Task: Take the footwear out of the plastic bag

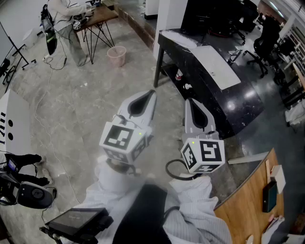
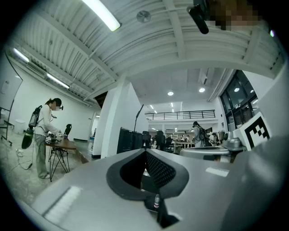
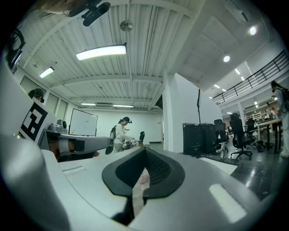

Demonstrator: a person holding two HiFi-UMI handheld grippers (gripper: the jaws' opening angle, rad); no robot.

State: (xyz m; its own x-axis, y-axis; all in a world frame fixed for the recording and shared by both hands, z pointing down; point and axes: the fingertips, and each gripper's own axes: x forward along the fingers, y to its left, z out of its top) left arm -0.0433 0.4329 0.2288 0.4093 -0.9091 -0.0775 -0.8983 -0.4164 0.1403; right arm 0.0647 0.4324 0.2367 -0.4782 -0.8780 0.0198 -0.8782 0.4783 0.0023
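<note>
Closest, at the bottom of the head view: white sleeves (image 1: 190,209) around a dark garment (image 1: 147,214). Just left of them, a black tablet-like device (image 1: 76,220).

Held out ahead, side by side and apart: left gripper (image 1: 150,94) and right gripper (image 1: 189,101), both pointing level over the grey floor (image 1: 71,109). Left gripper jaws pressed together at the tips, with nothing between them. Further back, only a narrow slit, with a small bottle (image 2: 156,200) showing through it from beyond. Right gripper jaws likewise closed tip to tip and empty. Black cable (image 1: 174,171) looping just beside the right gripper's marker cube (image 1: 204,155).

To the right, near the right gripper: curved wooden tabletop (image 1: 243,200) carrying a dark flat object (image 1: 269,195) close to its edge.

Whereabouts of the footwear and the plastic bag: cannot tell from any of these views.

Further out, past the jaw tips: long black desk (image 1: 224,102) with a white board (image 1: 217,66) lying on top, beside a white pillar (image 1: 169,14). Left of the pillar, a pink bucket (image 1: 116,55) standing on the floor. Beyond it, a person (image 1: 64,21) in light clothes standing at a small wooden table (image 1: 97,14) with thin black legs. Far right, black office chairs (image 1: 264,43). Overhead in both gripper views, ribbed white ceiling (image 3: 135,27) with strip lights (image 3: 101,52).
</note>
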